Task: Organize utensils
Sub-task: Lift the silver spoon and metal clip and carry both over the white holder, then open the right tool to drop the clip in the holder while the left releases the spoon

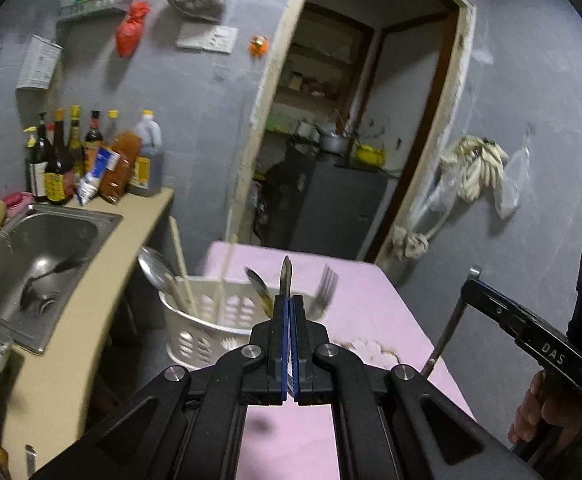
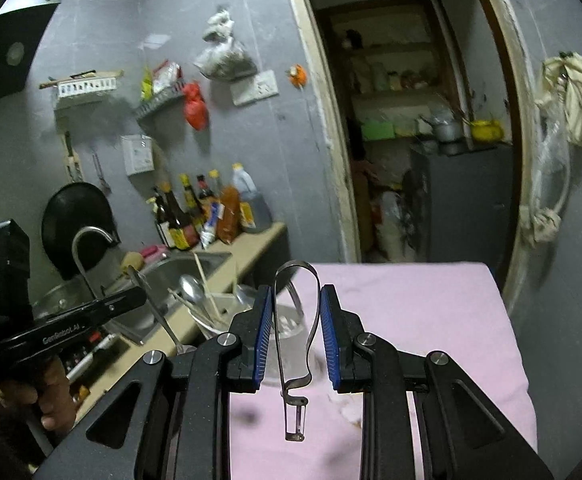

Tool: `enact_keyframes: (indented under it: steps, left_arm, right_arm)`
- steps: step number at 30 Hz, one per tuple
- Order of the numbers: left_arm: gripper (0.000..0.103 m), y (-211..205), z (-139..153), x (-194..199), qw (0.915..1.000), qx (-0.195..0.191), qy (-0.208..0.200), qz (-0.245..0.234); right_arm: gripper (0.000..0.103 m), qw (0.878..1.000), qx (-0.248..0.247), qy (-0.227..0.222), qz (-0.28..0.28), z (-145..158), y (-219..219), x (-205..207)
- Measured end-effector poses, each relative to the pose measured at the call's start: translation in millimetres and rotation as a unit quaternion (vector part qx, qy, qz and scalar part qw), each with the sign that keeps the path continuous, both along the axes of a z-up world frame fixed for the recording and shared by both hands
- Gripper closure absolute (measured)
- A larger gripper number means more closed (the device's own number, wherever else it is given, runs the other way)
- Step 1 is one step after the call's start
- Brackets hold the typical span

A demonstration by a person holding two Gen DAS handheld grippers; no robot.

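Observation:
My left gripper (image 1: 289,300) is shut on a thin metal utensil (image 1: 285,276) whose tip pokes up past the pads. It hovers over the near side of a white slotted basket (image 1: 195,340), which holds a spoon (image 1: 153,270), chopsticks (image 1: 181,264) and a fork (image 1: 325,288). My right gripper (image 2: 295,292) is shut on a metal peeler (image 2: 293,360) by its looped handle, the blade end pointing back at the camera, above the pink table (image 2: 431,320). In the right wrist view the left gripper (image 2: 143,296) is at the left with its utensil (image 2: 159,312) slanting down.
A steel sink (image 1: 31,256) lies in the beige counter (image 1: 91,300) left of the table, with sauce bottles (image 1: 91,160) at the back. A doorway (image 1: 351,140) opens behind the table. A hand (image 1: 531,412) holds the right gripper (image 1: 469,280) at the right edge.

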State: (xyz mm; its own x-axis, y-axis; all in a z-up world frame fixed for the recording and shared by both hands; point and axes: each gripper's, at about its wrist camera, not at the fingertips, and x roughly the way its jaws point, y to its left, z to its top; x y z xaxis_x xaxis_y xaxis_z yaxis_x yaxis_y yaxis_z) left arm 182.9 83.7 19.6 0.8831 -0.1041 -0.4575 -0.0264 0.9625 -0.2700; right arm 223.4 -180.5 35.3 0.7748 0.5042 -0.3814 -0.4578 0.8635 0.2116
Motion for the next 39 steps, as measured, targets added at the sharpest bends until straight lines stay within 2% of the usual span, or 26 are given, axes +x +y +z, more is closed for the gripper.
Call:
enact_keyframes:
  steps: [12, 20, 27, 39]
  left_arm:
    - [0.101, 47, 27, 28, 0.9962, 0.021, -0.051, 0.067]
    - [0.101, 56, 24, 58, 0.9954, 0.047, -0.044, 0.071]
    - [0.101, 61, 6, 79, 0.997, 0.048, -0.013, 0.059]
    - [0.101, 61, -20, 96, 0.9978, 0.051, 0.03, 0.029]
  right_arm:
    - [0.082, 0.999, 0.031, -0.037, 0.005, 34, 27, 31]
    - [0.082, 0.998, 0.041, -0.048, 0.009, 42, 50, 58]
    - [0.082, 0.999, 0.032, -0.031, 0.01, 26, 73, 85]
    - [0.082, 1.0, -0.004, 0.029, 0.008, -25, 101, 113]
